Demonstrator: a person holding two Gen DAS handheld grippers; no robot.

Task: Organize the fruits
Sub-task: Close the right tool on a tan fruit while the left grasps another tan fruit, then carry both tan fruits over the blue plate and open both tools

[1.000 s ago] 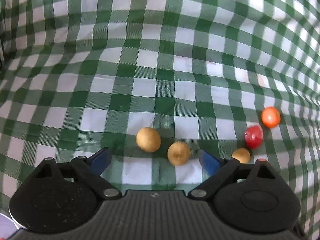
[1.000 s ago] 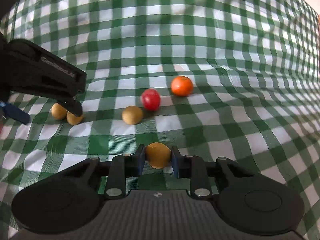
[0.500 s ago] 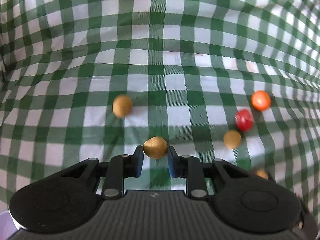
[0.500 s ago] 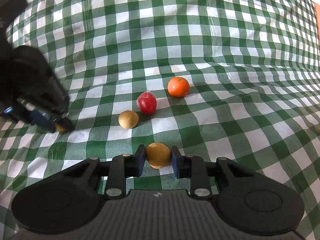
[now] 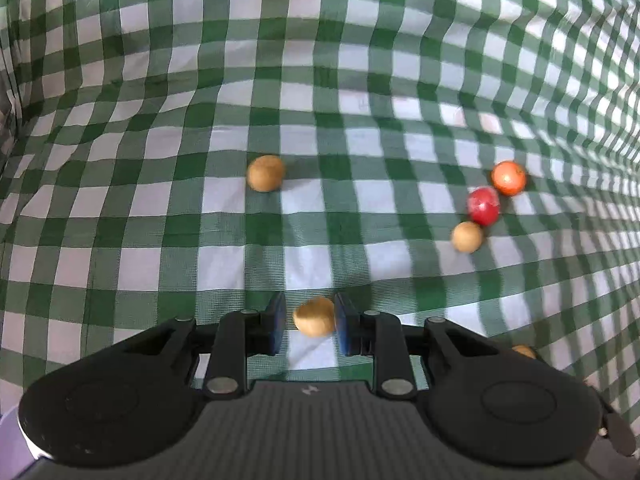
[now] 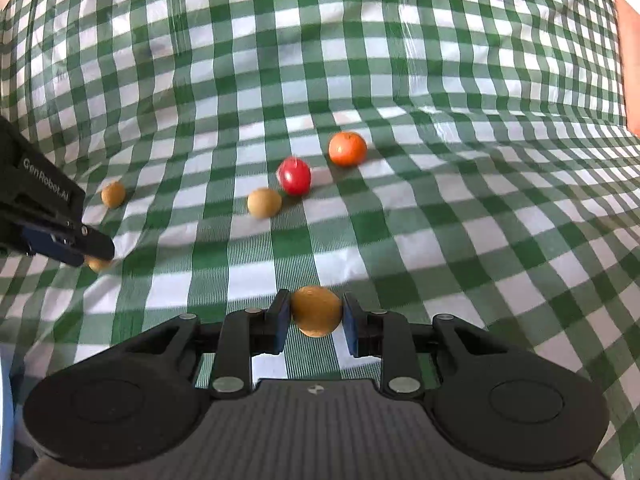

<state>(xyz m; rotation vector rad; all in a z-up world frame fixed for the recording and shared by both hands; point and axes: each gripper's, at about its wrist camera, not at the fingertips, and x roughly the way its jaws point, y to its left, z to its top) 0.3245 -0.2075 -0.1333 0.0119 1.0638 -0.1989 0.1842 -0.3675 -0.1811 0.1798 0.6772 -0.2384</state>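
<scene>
My left gripper [image 5: 310,322] has a small tan fruit [image 5: 314,316] between its blue pads. Its jaws are opening: the right pad touches the fruit and a slit of cloth shows at the left pad. In the right wrist view the left gripper [image 6: 80,248] is at the left, with that fruit [image 6: 98,264] under its tip. My right gripper [image 6: 316,316] is shut on a larger yellow-brown fruit [image 6: 316,311]. On the cloth lie a tan fruit [image 5: 265,173], a second tan fruit [image 6: 264,202], a red fruit [image 6: 295,176] and an orange [image 6: 347,149], the last three in a diagonal row.
A green-and-white checked cloth [image 6: 440,240] covers the whole surface and is wrinkled toward the right. A strip of orange-pink surface [image 6: 630,60] shows past the cloth's far right edge.
The left gripper went from wide open to closed around one tan fruit and drew back from the other; a small gap now shows at its left pad. The right gripper drew back slightly, still holding its fruit.
</scene>
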